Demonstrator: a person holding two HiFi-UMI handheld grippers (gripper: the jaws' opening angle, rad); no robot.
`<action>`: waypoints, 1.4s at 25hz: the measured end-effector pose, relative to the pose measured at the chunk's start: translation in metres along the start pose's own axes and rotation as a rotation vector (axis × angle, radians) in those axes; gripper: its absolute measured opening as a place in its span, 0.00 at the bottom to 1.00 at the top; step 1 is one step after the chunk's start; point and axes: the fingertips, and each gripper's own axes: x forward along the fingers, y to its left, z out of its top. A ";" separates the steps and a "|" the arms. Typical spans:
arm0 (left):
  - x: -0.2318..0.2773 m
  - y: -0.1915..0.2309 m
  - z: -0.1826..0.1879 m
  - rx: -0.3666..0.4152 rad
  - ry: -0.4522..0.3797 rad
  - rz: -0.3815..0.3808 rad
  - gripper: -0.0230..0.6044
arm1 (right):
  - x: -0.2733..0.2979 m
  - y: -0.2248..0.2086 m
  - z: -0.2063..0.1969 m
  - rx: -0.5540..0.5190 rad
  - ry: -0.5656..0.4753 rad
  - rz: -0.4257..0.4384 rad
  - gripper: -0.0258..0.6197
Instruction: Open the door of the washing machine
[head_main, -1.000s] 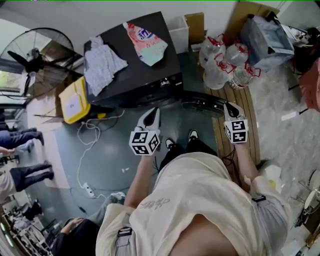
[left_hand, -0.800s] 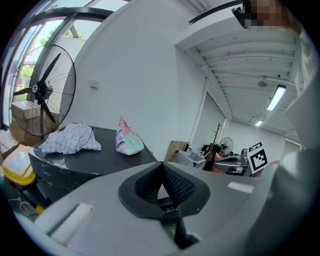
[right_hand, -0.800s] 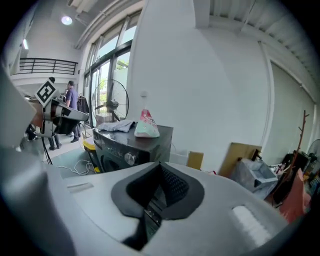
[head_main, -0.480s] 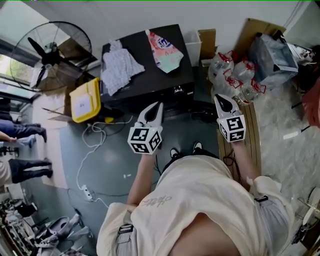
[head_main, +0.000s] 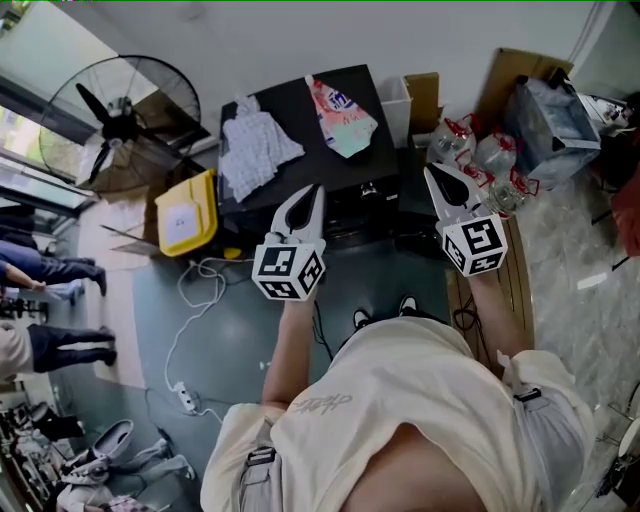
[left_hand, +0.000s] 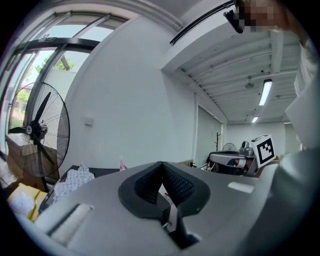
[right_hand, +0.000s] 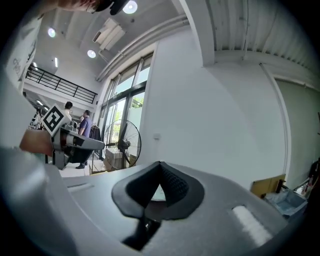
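The black washing machine stands below me against the wall, with a white cloth and a colourful bag on its top. Its dark door seems swung out at the front right, partly hidden by my right gripper. The left gripper hovers over the machine's front edge, shut and empty. Over the front right corner, the right gripper is also shut, with nothing in it. In both gripper views the jaws point level at the white wall, with the machine's top low in the left gripper view.
A big floor fan and a yellow box stand left of the machine. A white bin, water bottles and a wooden pallet are on the right. A cable and power strip lie on the floor.
Both grippers have risen from near the machine's front to above it. The right one has left the door's edge and closed fully.
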 end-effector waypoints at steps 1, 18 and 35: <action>0.001 -0.001 0.005 0.008 -0.011 -0.002 0.06 | -0.001 0.001 0.007 -0.003 -0.018 0.001 0.04; 0.001 -0.014 0.036 0.081 -0.085 -0.009 0.07 | -0.016 0.018 0.039 0.022 -0.108 -0.010 0.04; -0.011 -0.015 0.018 0.060 -0.047 -0.011 0.07 | -0.027 0.043 0.023 -0.003 -0.049 0.039 0.04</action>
